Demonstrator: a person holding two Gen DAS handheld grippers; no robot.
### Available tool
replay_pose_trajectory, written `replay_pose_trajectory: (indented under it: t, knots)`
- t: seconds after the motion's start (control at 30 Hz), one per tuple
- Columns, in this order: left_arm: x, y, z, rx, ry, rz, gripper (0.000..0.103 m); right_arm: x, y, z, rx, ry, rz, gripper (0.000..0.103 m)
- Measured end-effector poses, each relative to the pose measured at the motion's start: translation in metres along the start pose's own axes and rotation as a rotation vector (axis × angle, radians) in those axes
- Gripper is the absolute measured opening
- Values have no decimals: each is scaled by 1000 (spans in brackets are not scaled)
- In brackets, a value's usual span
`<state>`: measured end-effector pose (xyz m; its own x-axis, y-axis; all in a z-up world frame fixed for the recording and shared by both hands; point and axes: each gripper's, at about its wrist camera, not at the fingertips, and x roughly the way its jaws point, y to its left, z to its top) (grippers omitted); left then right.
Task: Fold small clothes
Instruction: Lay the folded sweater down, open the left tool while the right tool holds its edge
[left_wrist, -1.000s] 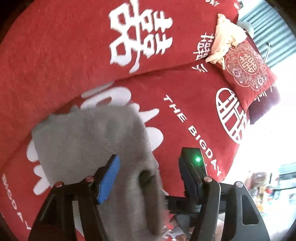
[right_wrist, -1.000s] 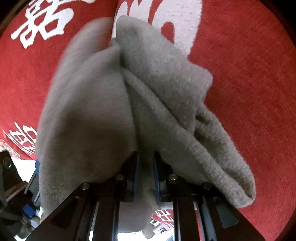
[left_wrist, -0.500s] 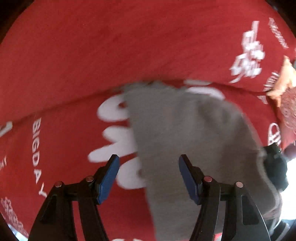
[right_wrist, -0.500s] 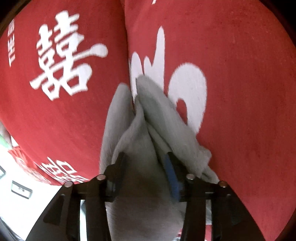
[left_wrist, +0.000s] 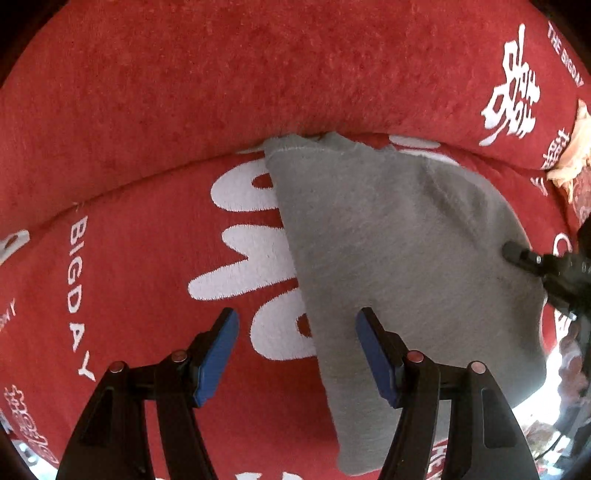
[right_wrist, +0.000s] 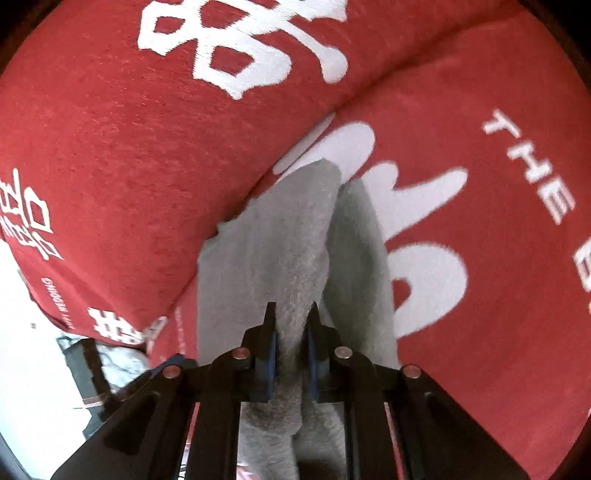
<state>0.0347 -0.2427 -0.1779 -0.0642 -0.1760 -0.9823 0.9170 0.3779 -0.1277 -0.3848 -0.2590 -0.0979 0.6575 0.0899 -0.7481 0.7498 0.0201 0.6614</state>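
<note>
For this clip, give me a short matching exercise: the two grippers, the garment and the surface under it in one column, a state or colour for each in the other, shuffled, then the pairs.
Column one:
1. left gripper
2. right gripper
3. small grey fleece garment
4. plush sofa cover

Column two:
A. red with white lettering
B. open, nothing between its blue pads
C. grey, spread on the seat
D. shut on a fold of fabric

Pairs: 1-B, 2-D, 3-C, 4-A
</note>
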Motion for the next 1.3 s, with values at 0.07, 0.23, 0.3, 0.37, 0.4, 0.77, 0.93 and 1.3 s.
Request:
replay_pose_trajectory:
  t: [0.07, 0.23, 0.3, 0.37, 0.4, 0.77, 0.93, 1.3]
  knots:
    - [5, -1, -2, 5, 11, 12, 67, 11, -13, 1, 23, 44, -88, 15]
    - [9, 8, -12, -7, 38, 34, 67, 3, -37, -10, 99, 32, -106, 20]
    - [8, 12, -16, -9, 52, 35, 67, -9, -39, -17, 94, 21, -133, 21]
    - [4, 14, -19, -12, 56, 27, 67, -23, -35, -25, 78, 8, -141, 21]
    - [0, 15, -20, -15, 53, 17, 67, -31, -33, -30, 67, 1, -141, 21]
    - [1, -27, -46, 93, 96, -59, 67, -54, 29, -72, -111, 30, -96, 21]
    - [17, -24, -58, 68, 132, -54, 81, -37, 38, -86, -172, 78, -163, 21]
    - [29, -22, -61, 63, 150, -57, 81, -9, -14, -104, -137, 166, -374, 21]
